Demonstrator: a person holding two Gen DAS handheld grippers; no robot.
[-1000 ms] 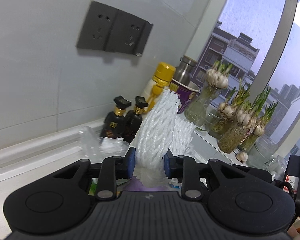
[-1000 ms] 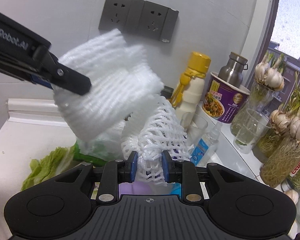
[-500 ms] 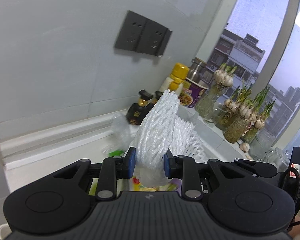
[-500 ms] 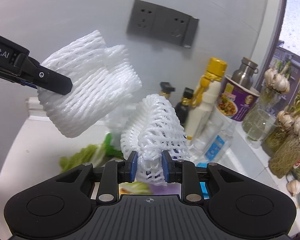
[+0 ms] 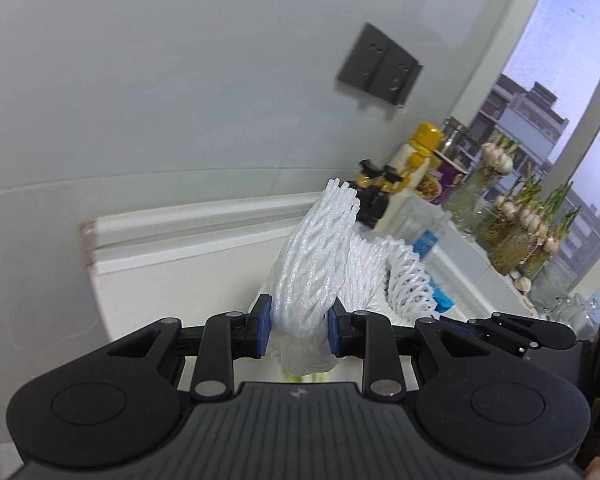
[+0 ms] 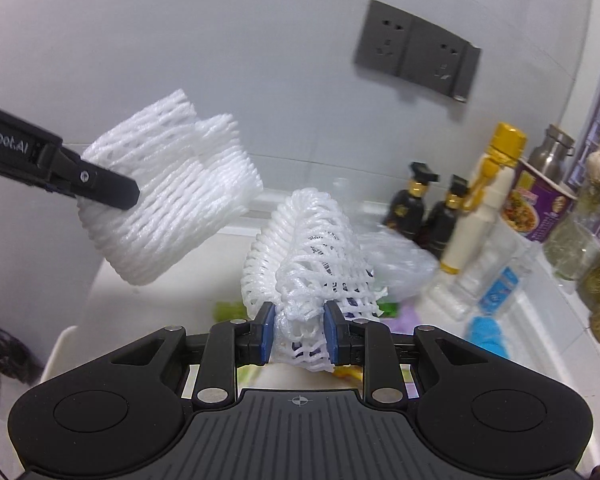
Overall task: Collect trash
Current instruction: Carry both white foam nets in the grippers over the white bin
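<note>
My left gripper (image 5: 299, 327) is shut on a white foam fruit net (image 5: 316, 264), held up above the white counter (image 5: 172, 280). In the right wrist view that same net (image 6: 172, 196) hangs at the left, pinched by the left gripper's black finger (image 6: 100, 186). My right gripper (image 6: 299, 334) is shut on a second, looser foam net (image 6: 308, 256) with a printed label inside it. That second net (image 5: 410, 280) also shows just right of the first in the left wrist view. Both nets are in the air, apart from each other.
Along the wall stand two dark bottles (image 6: 416, 208), a yellow-capped bottle (image 6: 488, 196), a purple noodle cup (image 6: 540, 208) and a steel flask (image 6: 552, 148). Jars of sprouting garlic (image 5: 512, 236) line the window sill. A clear plastic bag (image 6: 400, 260), green scraps (image 6: 226, 310) and blue packaging (image 6: 488, 332) lie on the counter.
Both grippers have swept left along the counter with their nets still held. The bottles, outlet and garlic jars have slid to the right and shrunk in both views.
</note>
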